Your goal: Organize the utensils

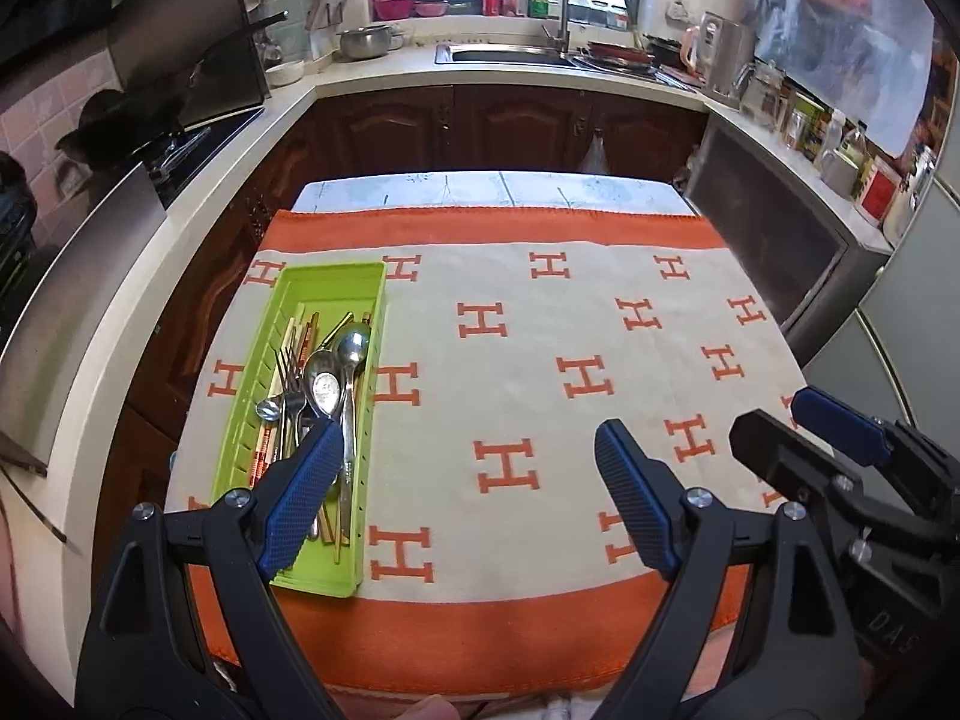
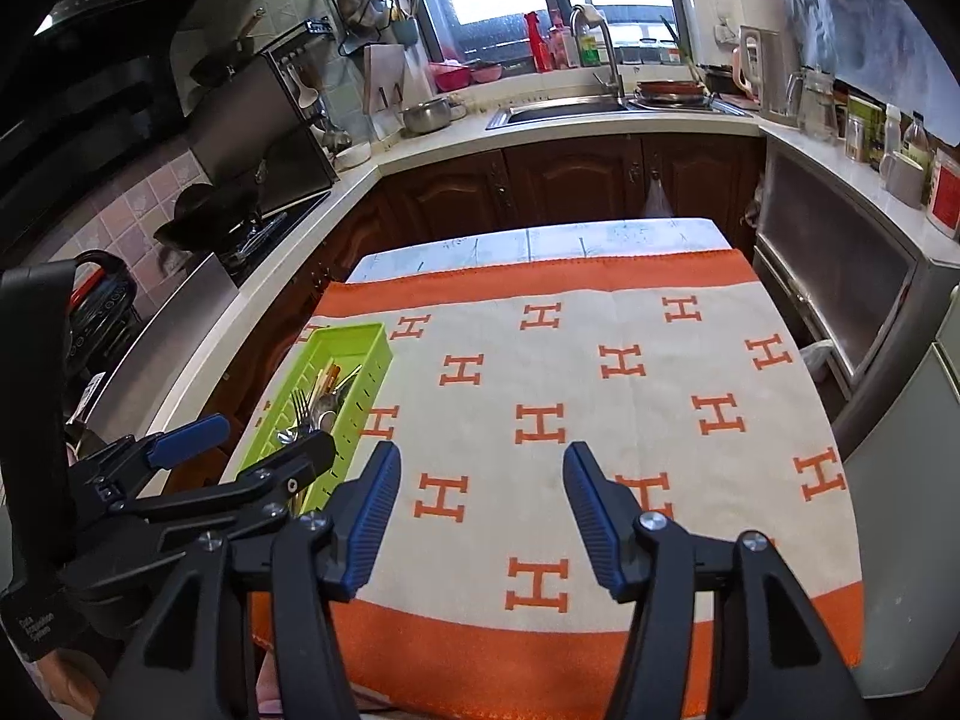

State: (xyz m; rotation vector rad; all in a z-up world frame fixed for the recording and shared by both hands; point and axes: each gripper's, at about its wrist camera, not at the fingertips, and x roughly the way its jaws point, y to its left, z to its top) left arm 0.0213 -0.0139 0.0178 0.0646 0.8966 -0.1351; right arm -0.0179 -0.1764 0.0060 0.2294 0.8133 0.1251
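We look from both wrists toward 12 o'clock, close above the orange-and-cream H-patterned cloth [image 1: 540, 324], sharing it and the steel sink [image 2: 558, 111].

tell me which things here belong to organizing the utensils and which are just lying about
Part of the job:
- long lime-green plastic tray
- metal spoons, forks and chopsticks piled in it
- left gripper and right gripper, jaws open

Just lying about:
- orange-and-cream H-patterned cloth
- steel pot
- red bottles
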